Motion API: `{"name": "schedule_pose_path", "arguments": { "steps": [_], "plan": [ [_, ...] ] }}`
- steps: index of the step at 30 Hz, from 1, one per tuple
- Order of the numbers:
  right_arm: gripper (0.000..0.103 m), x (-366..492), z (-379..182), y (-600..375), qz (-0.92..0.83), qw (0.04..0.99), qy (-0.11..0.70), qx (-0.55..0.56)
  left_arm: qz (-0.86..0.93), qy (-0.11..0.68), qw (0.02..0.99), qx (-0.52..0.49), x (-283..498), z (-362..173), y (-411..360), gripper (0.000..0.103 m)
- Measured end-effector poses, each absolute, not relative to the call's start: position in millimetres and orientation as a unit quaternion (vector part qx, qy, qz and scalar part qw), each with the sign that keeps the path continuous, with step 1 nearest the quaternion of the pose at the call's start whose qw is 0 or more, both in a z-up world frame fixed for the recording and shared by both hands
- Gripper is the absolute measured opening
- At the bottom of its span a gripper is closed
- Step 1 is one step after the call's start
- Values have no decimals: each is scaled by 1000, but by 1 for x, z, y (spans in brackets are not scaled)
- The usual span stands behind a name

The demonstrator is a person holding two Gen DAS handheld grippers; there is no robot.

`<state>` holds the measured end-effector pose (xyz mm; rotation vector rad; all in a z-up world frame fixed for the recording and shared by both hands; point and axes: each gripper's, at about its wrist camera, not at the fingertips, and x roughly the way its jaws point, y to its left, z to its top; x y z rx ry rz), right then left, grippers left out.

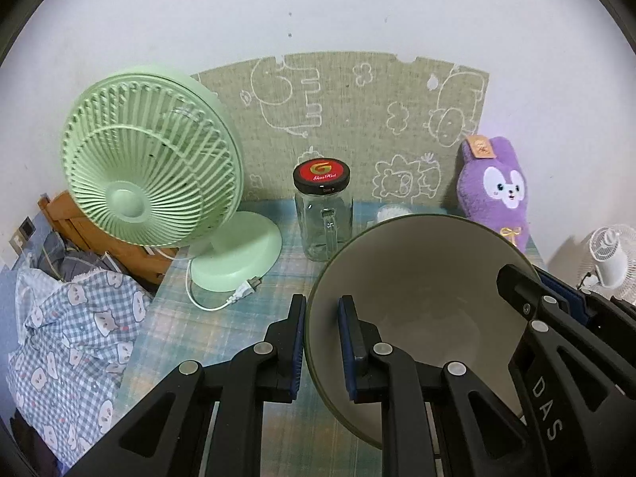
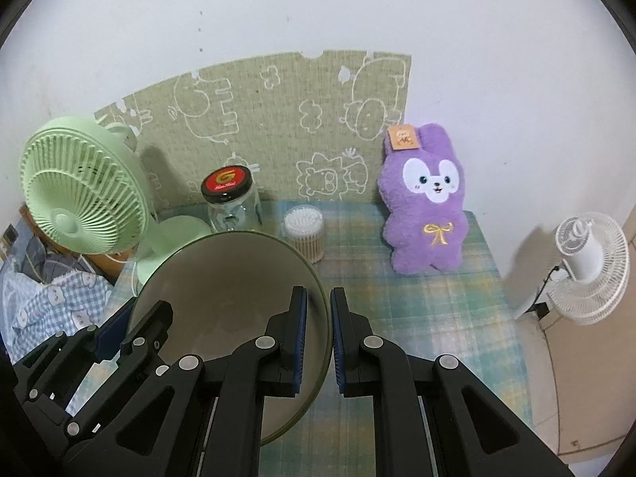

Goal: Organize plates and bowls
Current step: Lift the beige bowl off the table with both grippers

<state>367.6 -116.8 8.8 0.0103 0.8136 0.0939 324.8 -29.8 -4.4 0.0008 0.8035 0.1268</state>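
A large bowl [image 1: 421, 290], olive green outside and pale beige inside, is held tilted above the checked tablecloth. My left gripper [image 1: 322, 314] is shut on its left rim, one finger outside and one inside. My right gripper [image 2: 318, 306] is shut on the opposite rim of the same bowl [image 2: 230, 278]. The right gripper also shows in the left wrist view [image 1: 532, 290] at the bowl's right edge, and the left gripper in the right wrist view [image 2: 131, 326] at the bowl's left edge. No plates are in view.
On the table at the back stand a green desk fan [image 1: 151, 167], a glass jar with a red-and-black lid [image 1: 322, 214], a tub of cotton swabs [image 2: 304, 232] and a purple plush rabbit [image 2: 427, 198]. A checked blanket [image 1: 67, 342] lies left; a white fan [image 2: 588, 262] stands right.
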Motion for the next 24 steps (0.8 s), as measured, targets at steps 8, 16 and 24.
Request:
{"name": "schedule_pose_path", "arguments": {
  "steps": [8, 16, 24],
  "plan": [
    [15, 328, 31, -110, 33, 923, 383, 11, 50, 376, 925, 5, 291, 15, -23, 13],
    [15, 291, 47, -105, 19, 927, 374, 14, 36, 367, 930, 8, 259, 30, -17, 13],
    [15, 253, 58, -101, 5, 931, 366, 10, 21, 359, 933, 8, 228, 36, -14, 13]
  ]
}}
